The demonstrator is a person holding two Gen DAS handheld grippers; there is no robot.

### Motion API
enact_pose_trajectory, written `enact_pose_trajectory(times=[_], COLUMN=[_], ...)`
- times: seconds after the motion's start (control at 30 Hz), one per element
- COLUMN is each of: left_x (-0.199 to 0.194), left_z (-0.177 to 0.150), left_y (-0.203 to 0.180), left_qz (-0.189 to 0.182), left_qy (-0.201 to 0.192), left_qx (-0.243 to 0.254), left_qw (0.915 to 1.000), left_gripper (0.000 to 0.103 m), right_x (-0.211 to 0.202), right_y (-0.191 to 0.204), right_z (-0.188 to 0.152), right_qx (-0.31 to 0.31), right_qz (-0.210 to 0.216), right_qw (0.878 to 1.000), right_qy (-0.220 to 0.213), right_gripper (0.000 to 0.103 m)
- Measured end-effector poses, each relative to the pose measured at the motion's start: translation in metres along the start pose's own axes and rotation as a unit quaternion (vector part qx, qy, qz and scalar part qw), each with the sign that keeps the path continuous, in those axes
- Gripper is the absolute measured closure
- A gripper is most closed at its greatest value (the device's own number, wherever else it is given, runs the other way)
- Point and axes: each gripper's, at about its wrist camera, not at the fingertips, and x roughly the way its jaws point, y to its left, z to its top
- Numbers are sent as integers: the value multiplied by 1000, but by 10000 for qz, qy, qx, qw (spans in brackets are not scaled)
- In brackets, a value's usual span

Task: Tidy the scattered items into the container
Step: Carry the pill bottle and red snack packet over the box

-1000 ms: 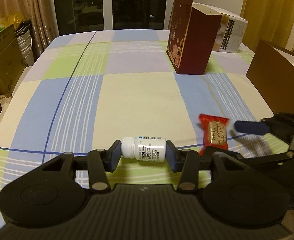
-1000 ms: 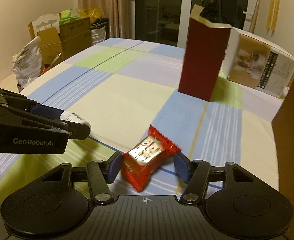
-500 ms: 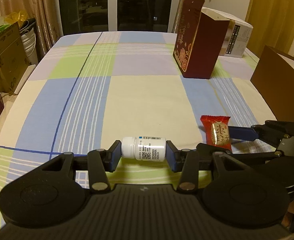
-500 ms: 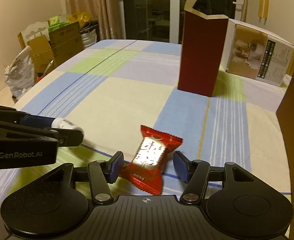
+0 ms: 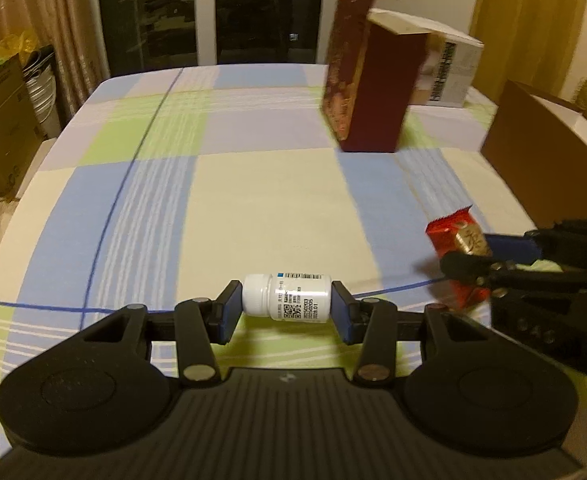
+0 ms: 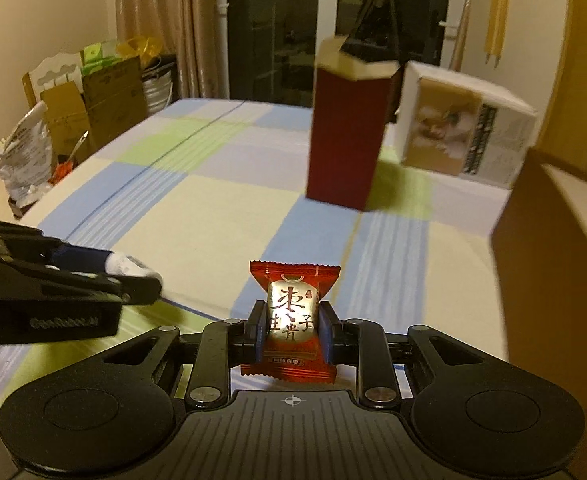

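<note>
My left gripper (image 5: 286,309) is shut on a white pill bottle (image 5: 293,296), gripped end to end and lying crosswise just above the checked tablecloth (image 5: 253,208). In the right wrist view my right gripper (image 6: 291,326) has its jaws closing, and both pads press the sides of a red candy packet (image 6: 293,308) that stands upright, lifted off the cloth. The left wrist view shows that packet (image 5: 459,236) at the right, in the right gripper (image 5: 469,258). In the right wrist view the left gripper (image 6: 133,278) with the bottle (image 6: 127,264) shows at the left. A brown box (image 6: 553,240) stands at the right edge.
A tall dark red box (image 5: 369,96) stands upright at the far middle of the table, with a white printed carton (image 5: 449,72) behind it. Cardboard boxes and bags (image 6: 81,100) crowd the floor left of the table. Dark glass doors (image 5: 205,12) lie beyond the far edge.
The right gripper's jaws have come together on the red candy packet and raised it from lying on the cloth to upright. The left gripper has kept still with the bottle.
</note>
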Motion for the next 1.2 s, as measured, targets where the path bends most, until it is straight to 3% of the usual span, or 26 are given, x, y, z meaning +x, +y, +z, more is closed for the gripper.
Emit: enact_pose_trajectory(times=[0.33, 0.6, 0.77, 0.97, 1.2], left_x=[-54, -104, -129, -127, -103], left_z=[10, 6, 20, 36, 41], left_y=[-73, -135, -190, -253, -296], left_qz=[-268, -671, -1064, -1446, -1640], left_qy=[-541, -621, -802, -824, -649], left_qx=[908, 872, 1236, 1732, 2126], left_qw=[9940, 9920, 9833, 9707, 9611], left_gripper=[62, 62, 62, 62, 62], right_x=[-99, -177, -211, -232, -238], right_y=[-41, -97, -143, -177, -212], right_z=[5, -17, -39, -52, -64], right_qx=[114, 331, 883, 1247, 1527], right_qz=[-427, -936, -1305, -1468, -1486], right_qw=[9983, 9934, 9860, 9794, 9749], right_qy=[-392, -582, -555, -603, -645], right_gripper=[75, 74, 74, 74, 74])
